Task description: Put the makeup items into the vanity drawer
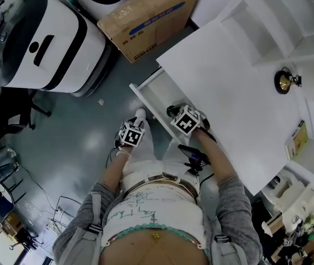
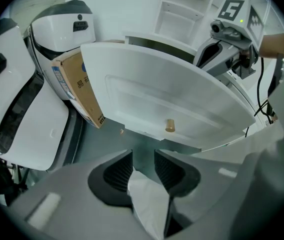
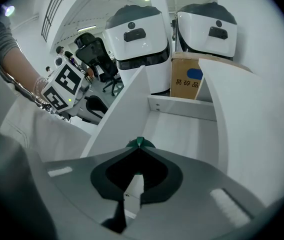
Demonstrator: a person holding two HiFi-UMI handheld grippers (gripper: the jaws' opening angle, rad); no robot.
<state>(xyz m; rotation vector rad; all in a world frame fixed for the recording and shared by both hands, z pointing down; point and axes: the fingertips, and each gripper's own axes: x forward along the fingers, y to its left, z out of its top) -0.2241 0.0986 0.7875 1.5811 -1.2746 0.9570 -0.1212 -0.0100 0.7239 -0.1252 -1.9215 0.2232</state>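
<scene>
The right tool (image 3: 139,148), clenched on a small green item (image 3: 141,142), hangs over the open drawer (image 3: 182,134), aimed along its length; the left tool (image 2: 143,161) is released.

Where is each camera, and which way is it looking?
Head view: on the person's head, looking steeply down at the open drawer; shows their belly, arms, left tool and right tool.
Left gripper view: on the left tool, facing the drawer's front and knob; its jaws apart, the right tool beyond.
Right gripper view: on the right tool, looking into the drawer; its jaws together on a green thing, the left tool at left.
Shared: all three show the drawer and cardboard box.
</scene>
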